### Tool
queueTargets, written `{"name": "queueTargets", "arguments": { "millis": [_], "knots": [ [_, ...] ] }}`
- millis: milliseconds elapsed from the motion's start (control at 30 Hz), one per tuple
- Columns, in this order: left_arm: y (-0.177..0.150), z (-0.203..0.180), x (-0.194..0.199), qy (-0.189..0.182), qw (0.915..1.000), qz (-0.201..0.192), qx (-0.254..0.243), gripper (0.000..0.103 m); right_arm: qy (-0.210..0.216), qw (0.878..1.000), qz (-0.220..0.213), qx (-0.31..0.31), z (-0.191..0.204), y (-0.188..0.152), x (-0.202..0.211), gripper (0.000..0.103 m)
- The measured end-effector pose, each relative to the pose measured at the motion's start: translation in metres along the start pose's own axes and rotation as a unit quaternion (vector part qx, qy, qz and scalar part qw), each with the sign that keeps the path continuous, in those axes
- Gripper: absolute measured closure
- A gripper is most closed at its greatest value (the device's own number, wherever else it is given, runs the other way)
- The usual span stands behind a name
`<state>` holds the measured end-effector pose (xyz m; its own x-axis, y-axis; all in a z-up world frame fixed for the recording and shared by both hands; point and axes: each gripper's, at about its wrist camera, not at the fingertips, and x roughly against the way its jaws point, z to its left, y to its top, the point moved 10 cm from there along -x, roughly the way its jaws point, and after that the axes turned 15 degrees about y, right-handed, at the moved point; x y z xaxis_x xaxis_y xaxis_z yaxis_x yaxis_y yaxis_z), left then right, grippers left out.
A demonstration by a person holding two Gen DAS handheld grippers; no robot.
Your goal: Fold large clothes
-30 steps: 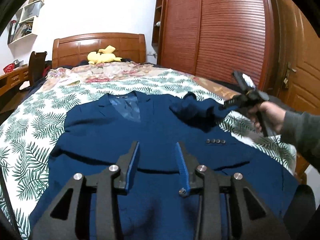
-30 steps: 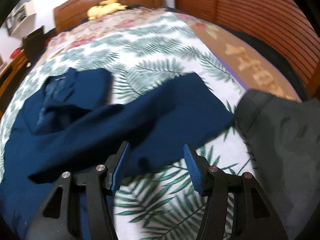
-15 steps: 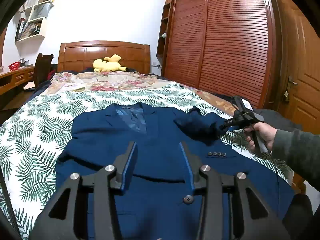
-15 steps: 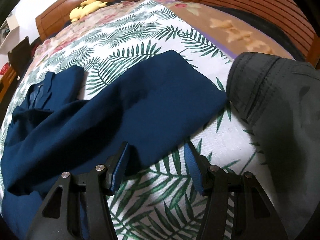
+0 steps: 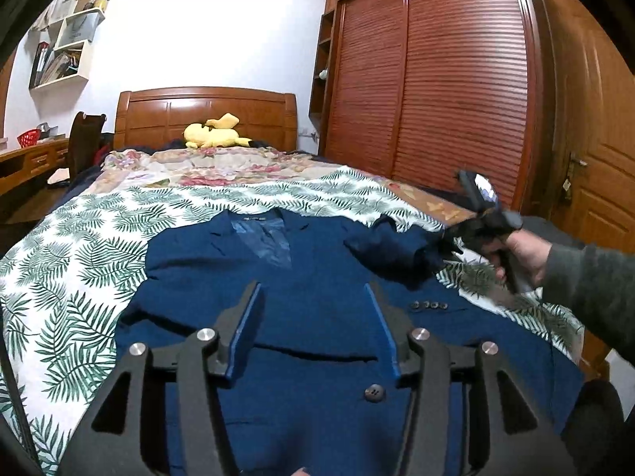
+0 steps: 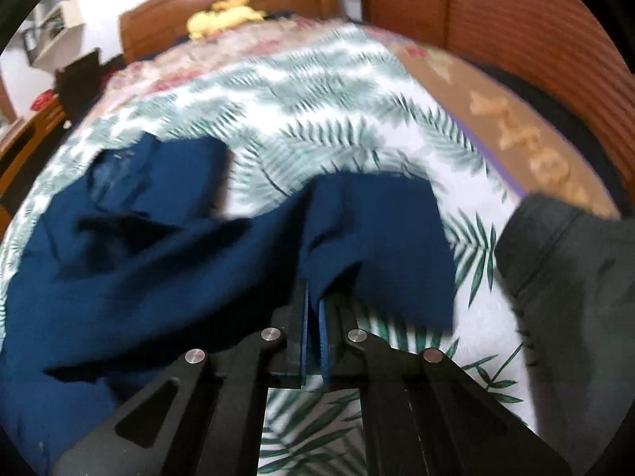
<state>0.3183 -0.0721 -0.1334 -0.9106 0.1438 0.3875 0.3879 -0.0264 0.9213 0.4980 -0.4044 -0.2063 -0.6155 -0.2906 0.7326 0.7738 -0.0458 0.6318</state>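
Note:
A navy blue suit jacket (image 5: 317, 309) lies face up on the bed, collar toward the headboard. My left gripper (image 5: 313, 297) hovers over its front above the buttons; its jaws are opening and nothing is between them. The jacket's right sleeve (image 6: 377, 234) is bunched at the bed's right side. My right gripper (image 6: 313, 293) is shut on the sleeve's edge, and the cloth rises in a fold from its pads. In the left wrist view the right gripper (image 5: 448, 238) shows at the sleeve's end, held by a hand in a grey sleeve.
The bed carries a palm-leaf sheet (image 5: 79, 261) and a floral quilt near the wooden headboard (image 5: 206, 115), with a yellow plush toy (image 5: 214, 133). A louvred wardrobe (image 5: 436, 91) and door stand right. A dark grey garment (image 6: 567, 269) lies at the bed's right edge. A desk and chair stand left.
The right gripper went from open beside the sleeve to shut on its edge, and the cloth now bunches up. The left gripper's jaws have spread wider over the jacket front.

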Motion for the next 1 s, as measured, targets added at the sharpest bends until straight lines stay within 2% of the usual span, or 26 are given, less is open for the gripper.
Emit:
{"name": "queueTargets", "arguments": {
  "millis": [267, 467, 767, 1000],
  "knots": [
    [0.004, 0.014, 0.011, 0.029, 0.9994, -0.021, 0.002, 0.05, 0.046, 0.993, -0.058, 0.094, 0.098, 0.037, 0.059, 0.102],
    [0.003, 0.028, 0.018, 0.039, 0.999, -0.021, 0.005, 0.05, 0.095, 0.98, -0.079, 0.156, 0.18, 0.036, 0.093, 0.102],
    [0.004, 0.05, 0.036, 0.055, 0.9979, -0.034, 0.009, 0.05, 0.169, 0.958, -0.061, 0.224, 0.288, -0.002, 0.105, 0.102],
    [0.002, 0.066, 0.042, 0.069, 0.9971, -0.032, 0.01, 0.05, 0.209, 0.948, -0.014, 0.24, 0.327, -0.058, 0.09, 0.102]
  ]
}}
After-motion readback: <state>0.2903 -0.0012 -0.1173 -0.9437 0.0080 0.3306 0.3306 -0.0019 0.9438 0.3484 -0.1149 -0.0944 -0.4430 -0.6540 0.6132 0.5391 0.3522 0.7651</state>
